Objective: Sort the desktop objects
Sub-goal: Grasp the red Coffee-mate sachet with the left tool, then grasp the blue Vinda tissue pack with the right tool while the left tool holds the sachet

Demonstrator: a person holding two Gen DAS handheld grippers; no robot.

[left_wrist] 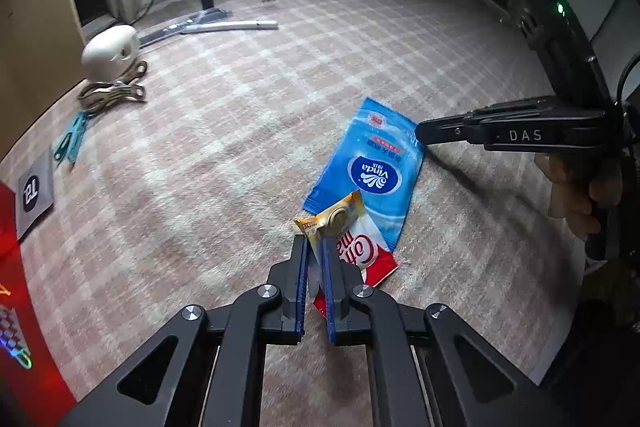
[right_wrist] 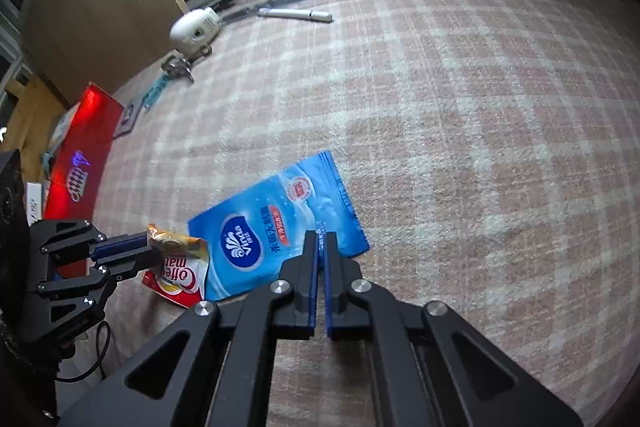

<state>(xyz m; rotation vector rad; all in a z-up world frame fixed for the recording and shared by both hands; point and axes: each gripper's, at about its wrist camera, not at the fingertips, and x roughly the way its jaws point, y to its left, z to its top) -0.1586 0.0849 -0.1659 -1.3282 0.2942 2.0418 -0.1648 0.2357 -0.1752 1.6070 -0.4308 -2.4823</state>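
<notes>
Blue plastic, the Vinda wipes packet (left_wrist: 370, 167) is lying flat on the pink-and-white checked cloth (left_wrist: 240, 131) covering the bench. A red, white and gold Coffee-mate sachet (left_wrist: 352, 239) is lying partly over the packet's near corner. The left tool (left_wrist: 315, 241) is closing its blue-padded fingers on the sachet's gold end, the wrapper sitting pinched between them. The right tool (right_wrist: 321, 239) is standing with its fingers nearly together at the long edge of the blue packet; whether it is actually gripping the edge I cannot tell. From the left wrist view its black tip is touching the packet's right edge, with a hand (left_wrist: 576, 191) wrapping the handle behind. Well apart, toward the far left of the cloth, a white rounded device (left_wrist: 110, 51), some metal clips (left_wrist: 112, 93), a teal clip (left_wrist: 72, 139) and a white pen-like stick (left_wrist: 236, 25) are lying. A red mat (right_wrist: 80, 159) is sitting at the left edge.
</notes>
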